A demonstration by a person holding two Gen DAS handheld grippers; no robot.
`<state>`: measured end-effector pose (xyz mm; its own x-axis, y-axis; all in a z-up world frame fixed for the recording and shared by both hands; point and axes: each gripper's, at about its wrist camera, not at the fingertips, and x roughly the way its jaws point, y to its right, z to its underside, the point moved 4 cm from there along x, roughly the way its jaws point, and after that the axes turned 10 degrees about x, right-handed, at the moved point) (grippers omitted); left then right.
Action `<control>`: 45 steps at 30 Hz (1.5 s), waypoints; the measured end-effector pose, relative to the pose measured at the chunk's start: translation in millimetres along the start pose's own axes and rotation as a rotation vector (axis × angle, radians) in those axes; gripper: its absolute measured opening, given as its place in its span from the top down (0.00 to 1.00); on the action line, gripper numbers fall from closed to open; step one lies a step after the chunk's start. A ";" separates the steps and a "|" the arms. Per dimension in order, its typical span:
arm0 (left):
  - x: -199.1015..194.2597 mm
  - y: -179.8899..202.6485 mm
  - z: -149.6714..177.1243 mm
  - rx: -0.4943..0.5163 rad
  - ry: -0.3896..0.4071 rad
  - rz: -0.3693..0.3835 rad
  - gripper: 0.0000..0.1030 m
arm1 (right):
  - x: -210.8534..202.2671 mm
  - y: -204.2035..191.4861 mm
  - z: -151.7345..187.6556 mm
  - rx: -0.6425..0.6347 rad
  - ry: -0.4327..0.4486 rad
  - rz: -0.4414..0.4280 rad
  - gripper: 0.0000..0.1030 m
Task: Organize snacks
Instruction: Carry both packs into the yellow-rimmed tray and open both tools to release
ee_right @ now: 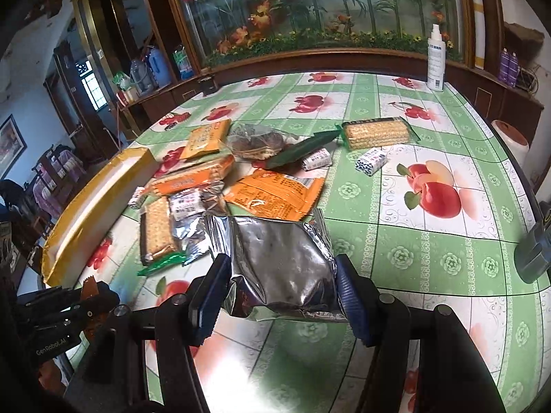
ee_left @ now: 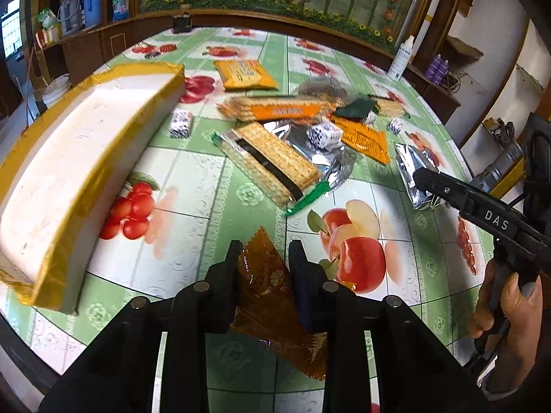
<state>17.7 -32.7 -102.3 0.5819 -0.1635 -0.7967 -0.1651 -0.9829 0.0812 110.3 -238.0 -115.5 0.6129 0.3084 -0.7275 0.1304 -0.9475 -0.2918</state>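
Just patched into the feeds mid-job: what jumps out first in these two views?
Each gripper already grips a snack: the left gripper is shut on a translucent amber-brown wrapper, the right gripper on a crinkled silver foil packet. Beyond them, a jumble of orange packets and clear-wrapped cracker sleeves covers the middle of the green fruit-print tablecloth, with a long white foam box edged in yellow tape at its left.

Ahead of the left gripper (ee_left: 265, 254) the tablecloth (ee_left: 206, 206) lies bare up to the cracker pack (ee_left: 272, 163). To its left the white box w/ yellow-taped edges (ee_left: 69, 158) walls off that side. Beyond the right gripper (ee_right: 280, 275), orange packets (ee_right: 275, 192) & small wrapped candies (ee_right: 370, 161) crowd the middle; bare cloth to its right.
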 end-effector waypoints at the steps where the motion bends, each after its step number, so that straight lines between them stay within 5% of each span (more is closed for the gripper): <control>1: -4.8 -2.8 -0.4 -0.002 0.012 -0.003 0.76 | -1.7 -2.9 -0.2 -0.002 0.002 -0.006 0.39; 28: -78.0 -172.6 6.6 -0.294 0.200 -0.223 0.76 | 24.8 -173.8 11.9 -0.169 -0.071 -0.277 0.40; 37: -60.8 -213.8 1.4 -0.336 0.164 -0.335 0.76 | 59.9 -264.3 -7.5 -0.221 -0.097 -0.411 0.40; 45: -31.2 -225.8 2.6 -0.322 0.083 -0.375 0.76 | 122.0 -317.7 -12.0 -0.250 -0.171 -0.404 0.40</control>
<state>34.8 194.6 -97.3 0.6179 0.2124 -0.7570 0.3142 -0.9493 -0.0098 153.0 99.7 -104.2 0.3410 0.6438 -0.6850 0.5261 -0.7346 -0.4285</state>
